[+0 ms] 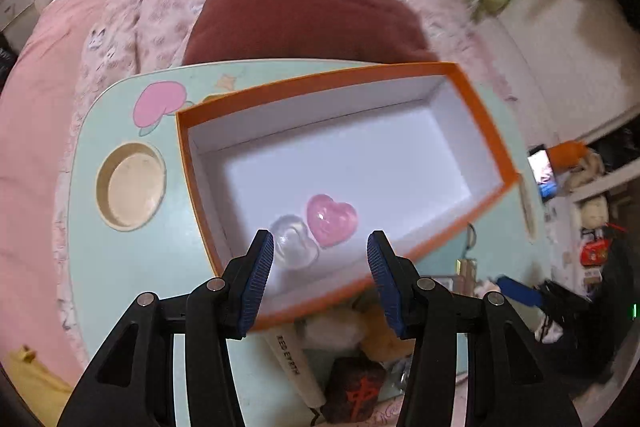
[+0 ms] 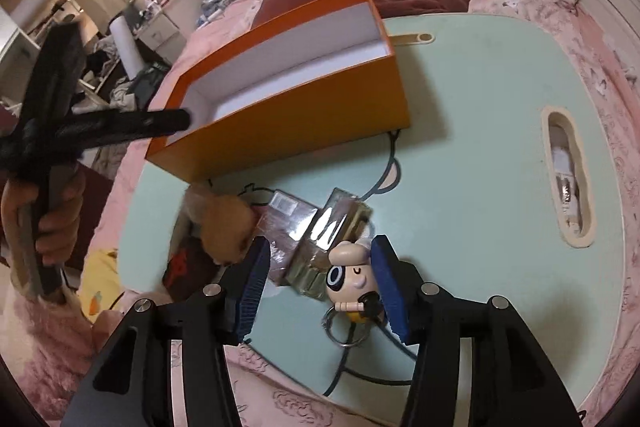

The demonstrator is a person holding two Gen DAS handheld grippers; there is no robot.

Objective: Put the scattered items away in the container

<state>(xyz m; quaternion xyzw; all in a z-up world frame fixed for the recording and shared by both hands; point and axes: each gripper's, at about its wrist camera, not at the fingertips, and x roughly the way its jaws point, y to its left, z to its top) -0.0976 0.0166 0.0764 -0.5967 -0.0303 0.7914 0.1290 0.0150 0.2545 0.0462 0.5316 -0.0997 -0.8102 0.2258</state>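
Straddling the figurine keychain [image 2: 354, 281], right gripper [image 2: 320, 285] open, empty: centre it, then close. Left gripper [image 1: 320, 281] open, empty.

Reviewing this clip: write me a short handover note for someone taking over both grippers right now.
Left gripper: open, empty, above the orange box.
Right gripper: open, jaws either side of the cartoon keychain figure, not gripping it.
Done: pink heart and clear heart lie in the box.
Left on the table: keychain figure, cellophane-wrapped boxes, plush toy, dark block with a red character, white pen-like stick.
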